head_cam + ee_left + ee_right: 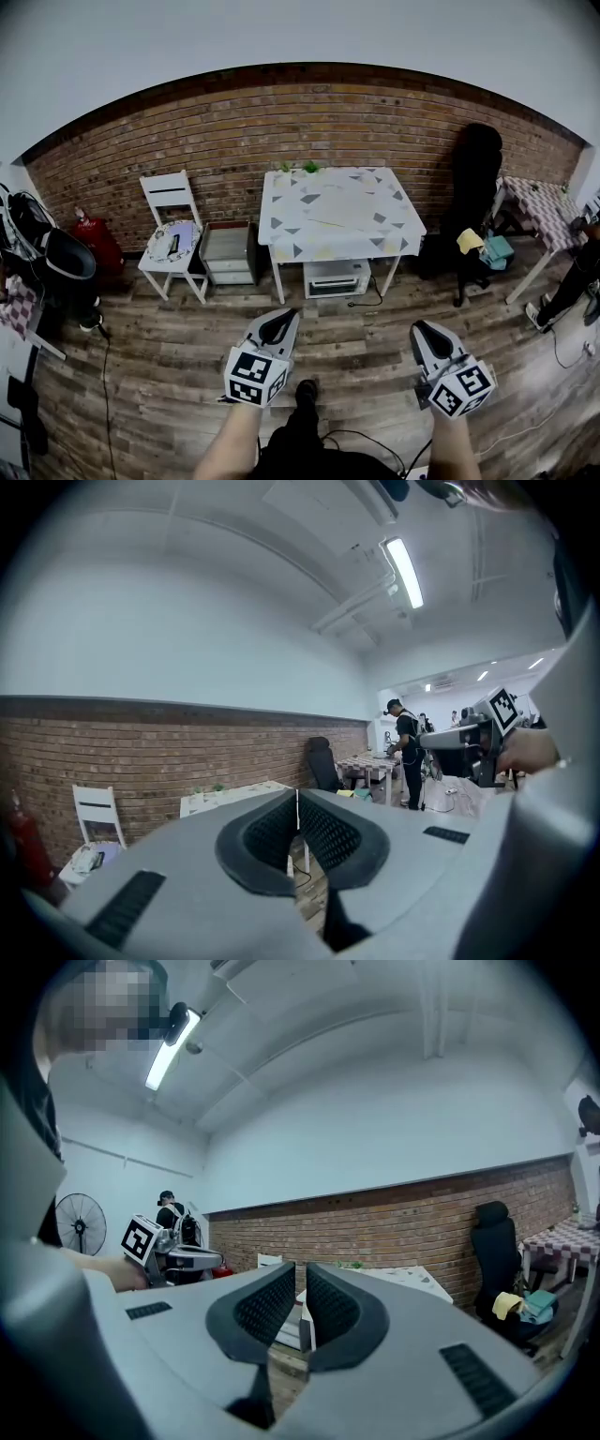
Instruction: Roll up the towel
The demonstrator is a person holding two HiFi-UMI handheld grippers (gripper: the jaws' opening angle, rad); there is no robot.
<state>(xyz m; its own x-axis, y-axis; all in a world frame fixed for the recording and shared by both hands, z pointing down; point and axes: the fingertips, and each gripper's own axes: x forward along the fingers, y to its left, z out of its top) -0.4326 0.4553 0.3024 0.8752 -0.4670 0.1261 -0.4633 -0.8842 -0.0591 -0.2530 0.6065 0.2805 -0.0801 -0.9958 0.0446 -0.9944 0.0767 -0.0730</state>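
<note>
While both grippers are held out over the plank floor, the white table with its grey triangle pattern is seen well ahead of them, set against the brick wall.

Left gripper: jaws are pressed together, only a hairline seam being visible between the ribbed pads in the left gripper view; nothing is held.

Right gripper: jaws are parted by a narrow slot, through which floor and furniture are seen in the right gripper view; nothing is caught between the pads.

Towel: a pale flat sheet is made out lying spread on the middle of the table top, well apart from both grippers. Whether it is cloth cannot be confirmed at this range.

Surroundings noted:
- A white slatted chair is placed left of the table, with small items on its seat.
- A grey drawer unit is set between chair and table.
- A white box-shaped appliance is stowed under the table.
- A black office chair is stood to the right of the table.
- A second table with a checked cloth is seen further right.
</note>
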